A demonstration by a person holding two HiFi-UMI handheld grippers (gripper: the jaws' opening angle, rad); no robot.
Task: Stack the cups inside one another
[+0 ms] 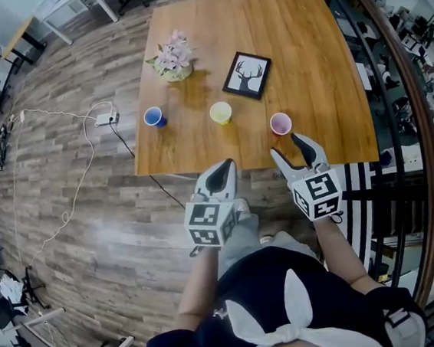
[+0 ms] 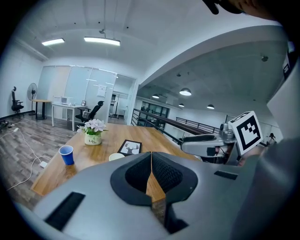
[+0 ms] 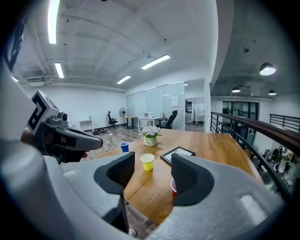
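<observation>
Three cups stand upright in a row near the wooden table's (image 1: pixel 320 58) front edge: a blue cup (image 1: pixel 154 117) at the left, a yellow cup (image 1: pixel 221 113) in the middle, a pink-red cup (image 1: pixel 280 124) at the right. My right gripper (image 1: pixel 285 145) is open just short of the pink-red cup, with nothing between its fingers. In the right gripper view the yellow cup (image 3: pixel 147 161) shows between the jaws, and the pink-red cup (image 3: pixel 174 187) peeks from behind the right jaw. My left gripper (image 1: pixel 226 165) is shut and empty, off the table's front edge, below the yellow cup.
A pot of flowers (image 1: pixel 174 58) and a framed deer picture (image 1: pixel 247 75) sit behind the cups. A power strip with a white cable (image 1: pixel 106 119) lies on the wood floor at the left. A railing (image 1: pixel 403 111) runs along the right.
</observation>
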